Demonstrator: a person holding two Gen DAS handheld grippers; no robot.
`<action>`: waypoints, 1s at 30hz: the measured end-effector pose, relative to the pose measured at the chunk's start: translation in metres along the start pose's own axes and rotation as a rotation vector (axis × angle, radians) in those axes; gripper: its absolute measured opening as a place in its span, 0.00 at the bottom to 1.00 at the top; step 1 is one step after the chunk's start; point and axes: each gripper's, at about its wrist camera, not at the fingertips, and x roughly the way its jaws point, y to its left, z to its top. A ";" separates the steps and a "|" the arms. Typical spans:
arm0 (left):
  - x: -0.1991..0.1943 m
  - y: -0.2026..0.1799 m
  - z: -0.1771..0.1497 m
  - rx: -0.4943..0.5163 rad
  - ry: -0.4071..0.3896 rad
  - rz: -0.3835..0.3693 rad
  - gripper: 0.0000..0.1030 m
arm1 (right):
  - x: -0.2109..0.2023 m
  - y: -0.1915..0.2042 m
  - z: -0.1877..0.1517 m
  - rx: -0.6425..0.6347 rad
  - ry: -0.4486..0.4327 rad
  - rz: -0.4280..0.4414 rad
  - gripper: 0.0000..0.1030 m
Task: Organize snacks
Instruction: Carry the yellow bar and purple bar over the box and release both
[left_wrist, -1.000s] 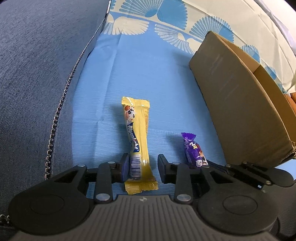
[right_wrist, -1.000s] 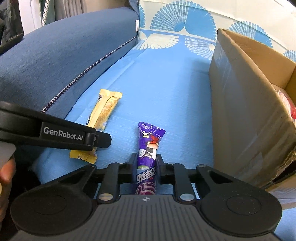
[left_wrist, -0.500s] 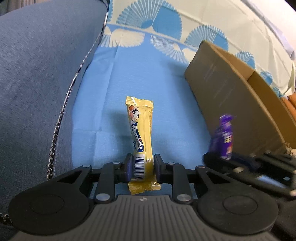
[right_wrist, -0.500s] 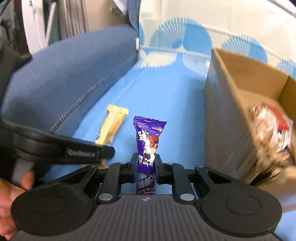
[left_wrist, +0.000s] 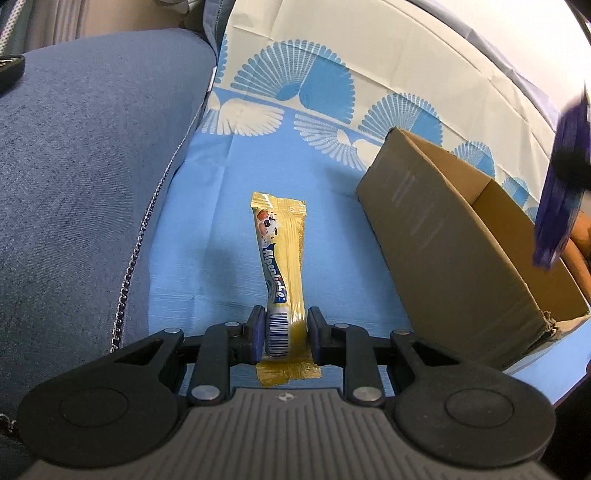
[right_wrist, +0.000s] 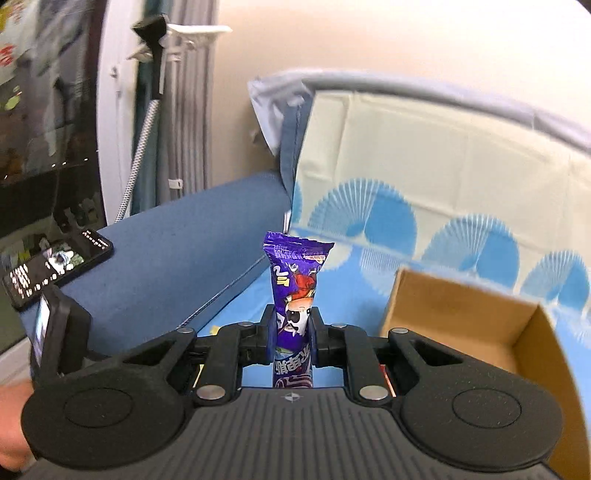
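My left gripper (left_wrist: 285, 334) is shut on the near end of a yellow snack bar (left_wrist: 282, 258), which points away over the blue cloth. My right gripper (right_wrist: 294, 334) is shut on a purple snack packet (right_wrist: 295, 291) and holds it upright, high in the air. That packet also shows blurred at the right edge of the left wrist view (left_wrist: 561, 199), above the open cardboard box (left_wrist: 458, 240). The box sits to the right in the right wrist view (right_wrist: 465, 321).
A blue sofa arm (left_wrist: 81, 184) runs along the left. A phone (right_wrist: 55, 266) lies on it. The patterned cloth (left_wrist: 332, 110) covers the seat and back. My left gripper's body (right_wrist: 55, 339) shows at lower left in the right wrist view.
My left gripper closed on the yellow bar and lifted its near end. My right gripper rose with the purple packet, from the cloth to high beside the box.
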 end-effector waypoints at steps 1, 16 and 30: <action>0.000 0.001 0.000 0.000 0.001 0.003 0.26 | 0.000 -0.003 -0.008 -0.010 -0.013 -0.003 0.17; 0.010 -0.012 0.001 0.045 0.016 0.086 0.26 | 0.018 -0.026 -0.048 0.108 0.059 0.041 0.17; -0.015 -0.008 0.006 -0.027 -0.082 0.177 0.26 | -0.001 -0.053 -0.047 0.196 -0.010 0.023 0.17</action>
